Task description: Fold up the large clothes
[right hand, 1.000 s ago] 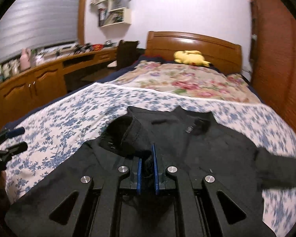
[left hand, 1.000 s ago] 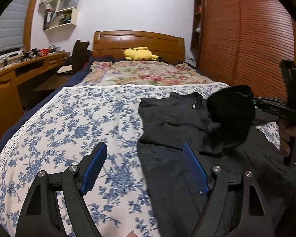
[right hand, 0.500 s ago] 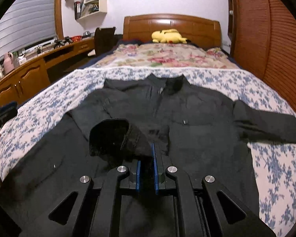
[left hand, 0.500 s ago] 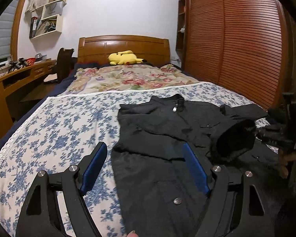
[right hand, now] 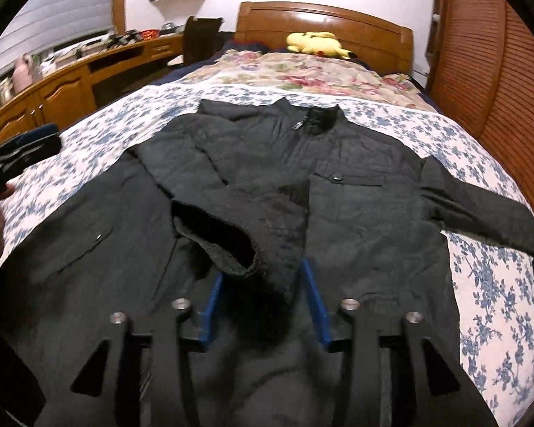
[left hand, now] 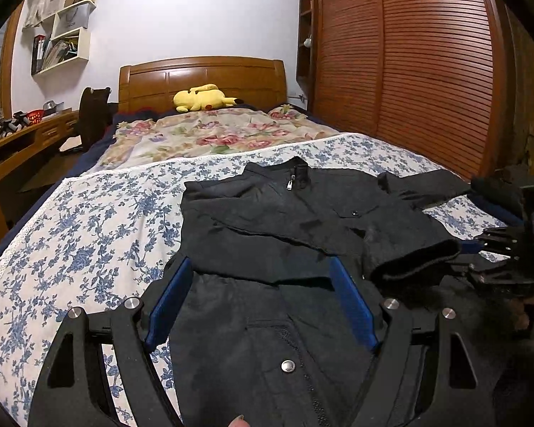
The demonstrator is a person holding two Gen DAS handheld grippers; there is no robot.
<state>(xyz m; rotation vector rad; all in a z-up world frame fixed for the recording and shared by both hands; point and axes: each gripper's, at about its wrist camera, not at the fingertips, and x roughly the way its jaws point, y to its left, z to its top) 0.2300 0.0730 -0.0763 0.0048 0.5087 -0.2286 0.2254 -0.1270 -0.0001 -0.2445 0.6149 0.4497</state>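
Lying across the lower middle of both views, the black jacket (left hand: 267, 220) is spread front-up on the blue-flowered bedspread (left hand: 89, 220), its collar toward the wooden headboard (left hand: 203, 74).

In the left wrist view, shelves (left hand: 62, 41) hang at the upper left above a wooden bench (left hand: 21, 135). A yellow plush toy (left hand: 201, 98) sits at the top middle of the bed, and a slatted wardrobe (left hand: 409, 71) fills the upper right. At the bottom, the left claw (left hand: 263, 306) stands released, its blue pads wide apart over the jacket front and gripping nothing. At the right edge the other tool shows, with the jacket's cuff just in front of it.

In the right wrist view, the left tool is blurred at the left edge. At the lower middle, the right claw (right hand: 263, 302) is opening; the folded-over sleeve (right hand: 252, 220) with its ribbed cuff (right hand: 213, 238) lies between the blue pads, which no longer press on it. To the right, the other sleeve (right hand: 480, 206) stretches out over the bedspread toward the right edge.
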